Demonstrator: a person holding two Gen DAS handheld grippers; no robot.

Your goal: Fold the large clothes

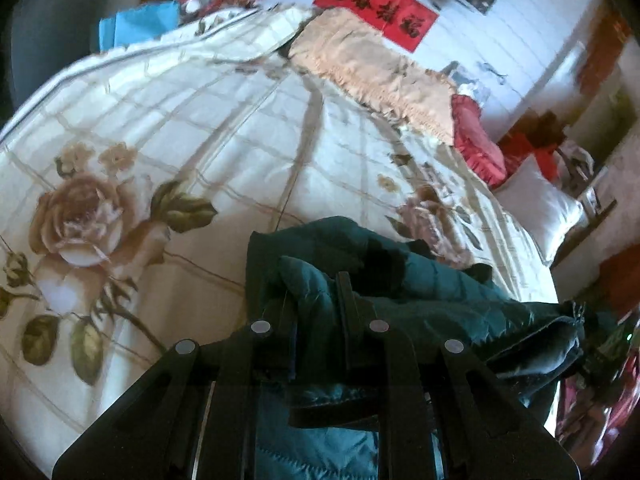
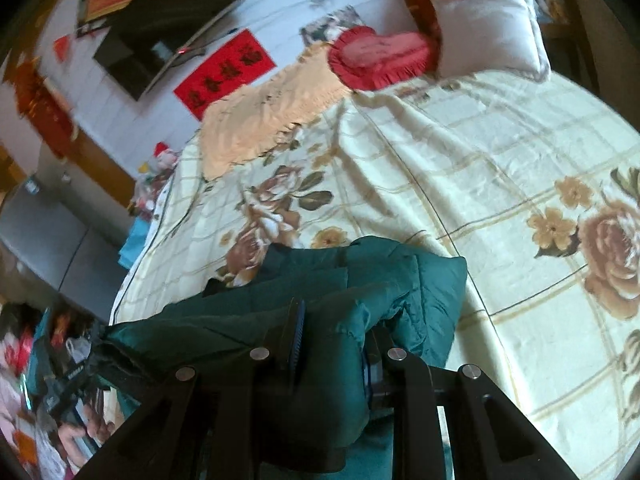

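A dark green padded jacket [image 1: 440, 304] lies bunched at the near edge of a bed with a cream floral quilt [image 1: 200, 140]. In the left wrist view my left gripper [image 1: 316, 300] is shut on a fold of the jacket, and the fabric bulges between and over its black fingers [image 1: 344, 292]. In the right wrist view the same jacket [image 2: 380, 272] hangs in a thick wad from my right gripper [image 2: 336, 332], which is shut on it. The quilt [image 2: 480, 160] stretches away beyond the jacket. The cloth hides most of both fingertips.
Along the far side of the bed lie a peach fringed blanket [image 1: 360, 64], a red heart pillow [image 1: 476, 140] and a white pillow [image 1: 536, 200]. A red banner [image 2: 224, 76] and a dark screen [image 2: 160, 20] hang on the white wall. Clutter fills the floor [image 2: 60, 380] beside the bed.
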